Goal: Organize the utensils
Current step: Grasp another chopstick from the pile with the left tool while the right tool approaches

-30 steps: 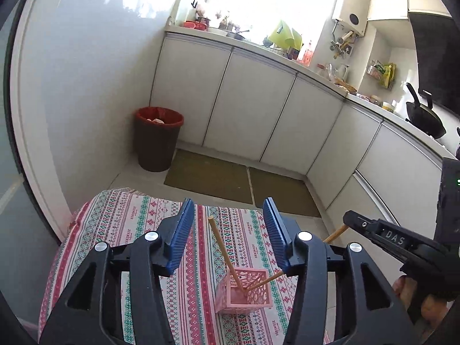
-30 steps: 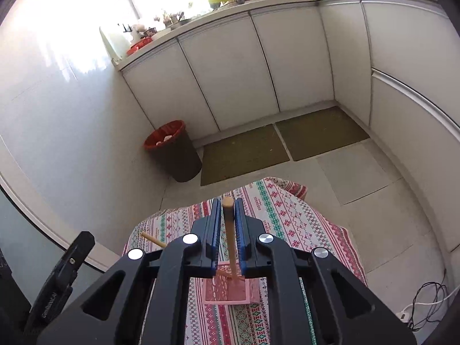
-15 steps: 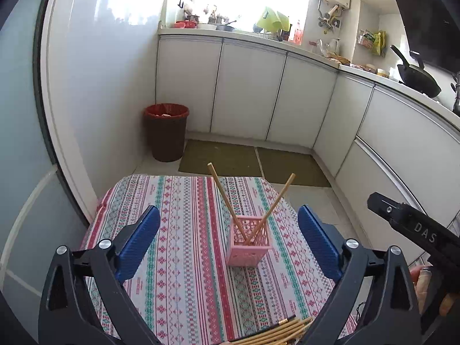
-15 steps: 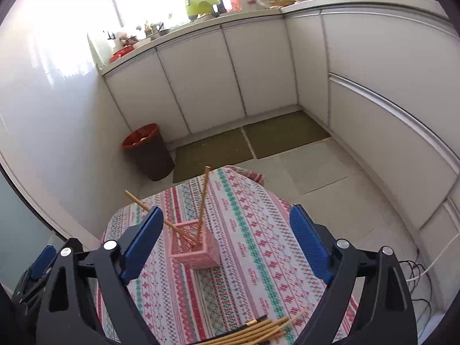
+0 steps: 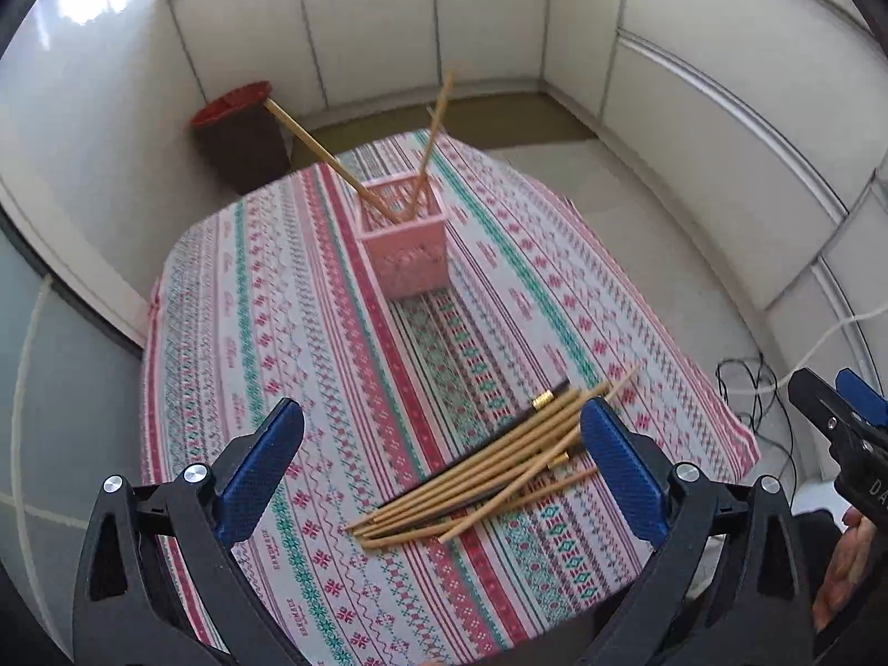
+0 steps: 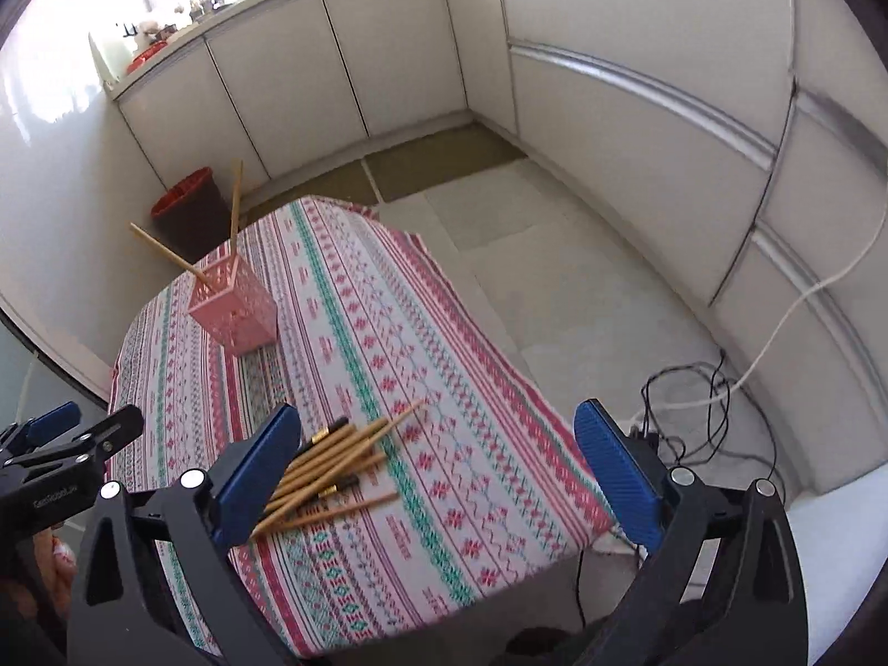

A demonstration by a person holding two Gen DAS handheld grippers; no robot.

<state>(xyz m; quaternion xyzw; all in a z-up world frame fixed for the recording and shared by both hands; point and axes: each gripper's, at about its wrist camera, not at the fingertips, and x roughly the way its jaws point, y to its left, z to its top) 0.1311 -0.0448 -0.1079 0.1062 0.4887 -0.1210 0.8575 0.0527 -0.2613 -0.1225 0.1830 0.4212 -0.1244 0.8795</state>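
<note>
Chopsticks (image 5: 488,472) lie between wide-open left fingers (image 5: 261,466), beside right fingers (image 6: 255,472), gaping empty.

A: Item one, pink lattice holder (image 5: 404,255)?
B: Square, upright, well ahead of the left jaws' gap. Two wooden chopsticks (image 5: 327,152) stand in it, leaning apart in a V.
A: Item two, loose chopstick pile (image 5: 488,466)?
B: Wooden sticks plus dark ones with gold bands, lying flat and roughly parallel, fanned; between the left jaws towards the right pad, just beside the right gripper's left pad (image 6: 327,463).
</note>
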